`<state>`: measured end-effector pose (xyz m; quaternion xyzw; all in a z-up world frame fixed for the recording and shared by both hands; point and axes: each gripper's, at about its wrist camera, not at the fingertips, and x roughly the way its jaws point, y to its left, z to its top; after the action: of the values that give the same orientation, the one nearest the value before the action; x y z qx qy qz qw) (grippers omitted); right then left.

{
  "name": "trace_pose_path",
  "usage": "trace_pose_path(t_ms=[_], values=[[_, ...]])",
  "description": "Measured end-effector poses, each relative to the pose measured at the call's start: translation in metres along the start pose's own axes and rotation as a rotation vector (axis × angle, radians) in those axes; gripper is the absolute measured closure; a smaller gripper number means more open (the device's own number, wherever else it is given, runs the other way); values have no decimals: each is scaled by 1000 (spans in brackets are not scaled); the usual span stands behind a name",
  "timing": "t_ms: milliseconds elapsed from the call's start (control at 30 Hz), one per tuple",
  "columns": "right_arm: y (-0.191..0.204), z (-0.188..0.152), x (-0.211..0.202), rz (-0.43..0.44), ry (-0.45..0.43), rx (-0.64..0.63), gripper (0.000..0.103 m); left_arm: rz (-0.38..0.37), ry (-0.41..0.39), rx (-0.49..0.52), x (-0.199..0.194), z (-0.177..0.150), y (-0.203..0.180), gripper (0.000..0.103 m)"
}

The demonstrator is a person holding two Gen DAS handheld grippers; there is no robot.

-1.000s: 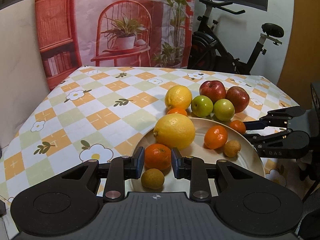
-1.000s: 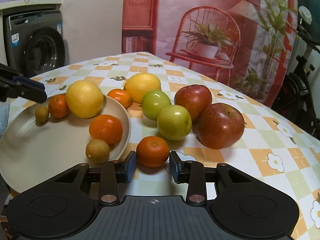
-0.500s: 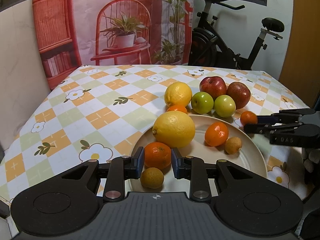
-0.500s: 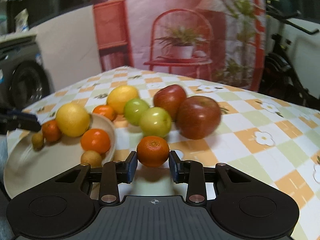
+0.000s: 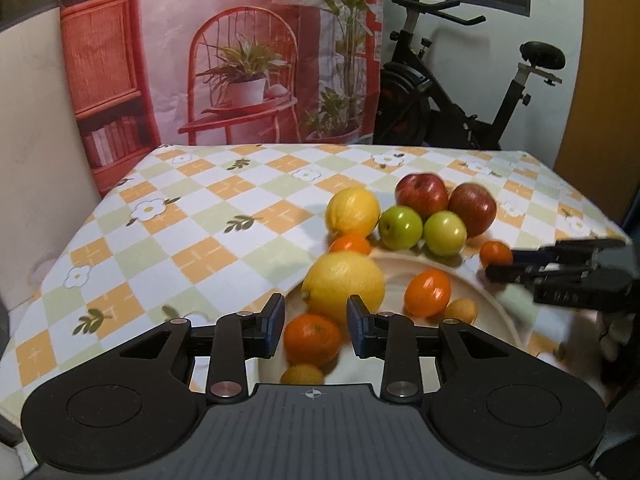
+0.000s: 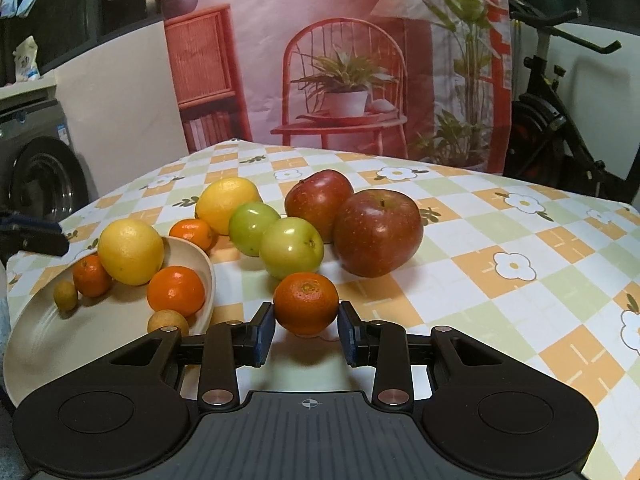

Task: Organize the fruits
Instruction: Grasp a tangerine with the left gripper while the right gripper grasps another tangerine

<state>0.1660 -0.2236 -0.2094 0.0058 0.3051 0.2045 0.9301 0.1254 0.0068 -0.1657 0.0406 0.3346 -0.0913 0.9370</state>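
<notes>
A beige plate (image 5: 400, 264) holds a large lemon (image 5: 344, 286), two tangerines and two small brown fruits. My left gripper (image 5: 316, 320) hangs over the plate's near side, its jaws opening. The tangerine (image 5: 312, 338) sits between its pads with a thin gap on each side. My right gripper (image 6: 307, 320) is shut on another tangerine (image 6: 306, 304), held just above the tablecloth to the right of the plate (image 6: 80, 344). In the left wrist view this right gripper (image 5: 500, 264) shows at the right edge with its tangerine (image 5: 496, 254).
Beyond the plate lie two red apples (image 6: 378, 232), two green apples (image 6: 291, 247), a lemon (image 6: 226, 204) and a tangerine (image 6: 191, 233) on the checked tablecloth. An exercise bike (image 5: 460, 92) stands behind the table. The table's edge runs close on the right.
The left pads have parted slightly from the tangerine on the plate. The right gripper has lifted its tangerine off the cloth, rolled level and drifted a little away from the plate.
</notes>
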Motion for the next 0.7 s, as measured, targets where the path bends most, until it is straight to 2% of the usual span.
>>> trace_pose_path(t_ms=[300, 400, 500, 700], values=[[-4, 0, -1, 5, -7, 18, 72, -78, 48, -43, 34, 47, -6, 67], [-4, 0, -1, 5, -6, 19, 72, -103, 97, -34, 55, 58, -11, 67], [-4, 0, 0, 7, 1, 20, 72, -104, 149, -71, 74, 68, -10, 67], [-6, 0, -1, 12, -10, 36, 72, -105, 159, -54, 85, 74, -12, 67]])
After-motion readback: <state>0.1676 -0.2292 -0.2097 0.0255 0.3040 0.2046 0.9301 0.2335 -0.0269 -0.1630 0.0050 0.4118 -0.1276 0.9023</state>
